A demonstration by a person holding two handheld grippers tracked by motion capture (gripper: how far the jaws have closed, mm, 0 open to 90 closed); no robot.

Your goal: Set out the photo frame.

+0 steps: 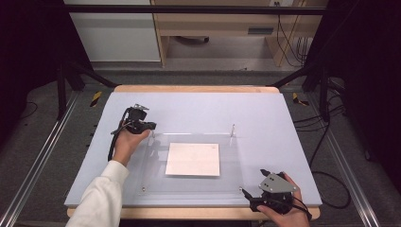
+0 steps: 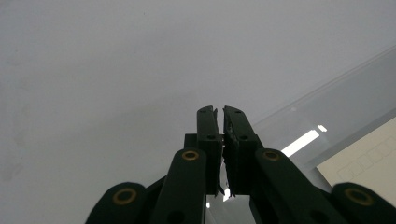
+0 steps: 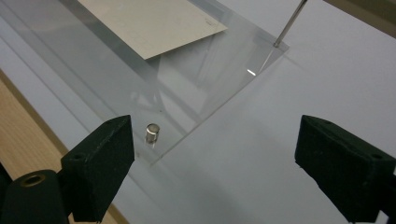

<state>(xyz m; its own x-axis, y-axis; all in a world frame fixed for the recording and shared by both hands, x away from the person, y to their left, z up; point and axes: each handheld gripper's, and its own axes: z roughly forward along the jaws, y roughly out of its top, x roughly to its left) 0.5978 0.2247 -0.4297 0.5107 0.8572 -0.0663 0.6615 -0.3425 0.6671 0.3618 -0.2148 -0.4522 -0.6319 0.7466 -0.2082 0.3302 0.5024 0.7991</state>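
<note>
Clear acrylic makes the plate (image 1: 191,163) that lies flat on the pale blue bench (image 1: 265,113), with a white sheet (image 1: 193,159) under or inside it and small metal posts at the corners. The left tool (image 1: 150,126) stands at the far left corner of the plate; in the left gripper view its jaws are almost closed, with only a thin slit between them, and I cannot tell if something thin is pinched there. The right tool (image 1: 257,182) waits at the near right corner with jaws wide open and empty; in the right gripper view a short metal stud (image 3: 152,134) sits just beside one jaw. To do this step well, I think the right tool should come low, center the stud between the jaws, and close gently, because the plate may slide or tilt.
</note>
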